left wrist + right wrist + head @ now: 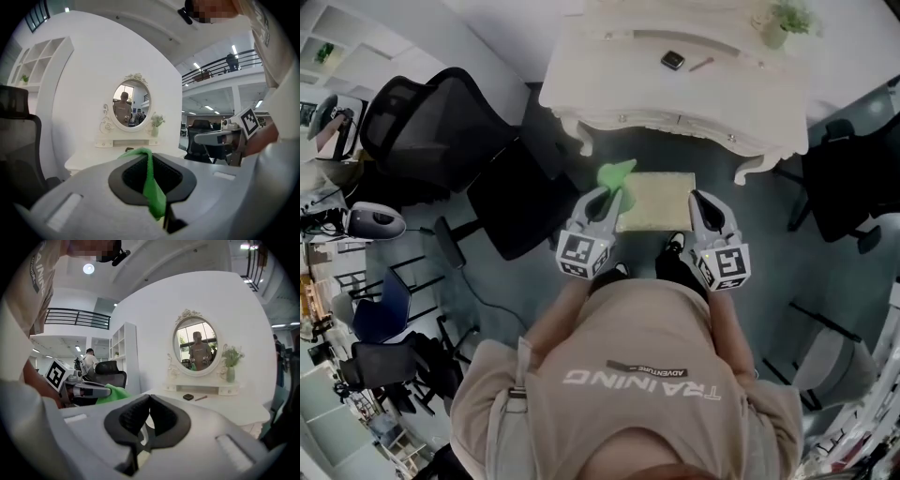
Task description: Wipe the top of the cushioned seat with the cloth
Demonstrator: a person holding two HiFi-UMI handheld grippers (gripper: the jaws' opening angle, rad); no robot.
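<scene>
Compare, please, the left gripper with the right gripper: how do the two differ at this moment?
The left gripper is shut on the green cloth; the right gripper is shut on nothing. The left gripper hangs at the left edge of the cushioned seat, the right gripper at its right edge. Both point toward the dressing table.

Cloth (153,192): soft green fabric, matt; I read a fine nap. Left gripper (148,159) and right gripper (149,401): smooth matt grey plastic shells, ribbed black rubbery pads (133,419). Cushioned seat (656,202): pale yellowish upholstery, matt. Table (619,84): smooth cream-painted surface; I note a slight sheen.
</scene>
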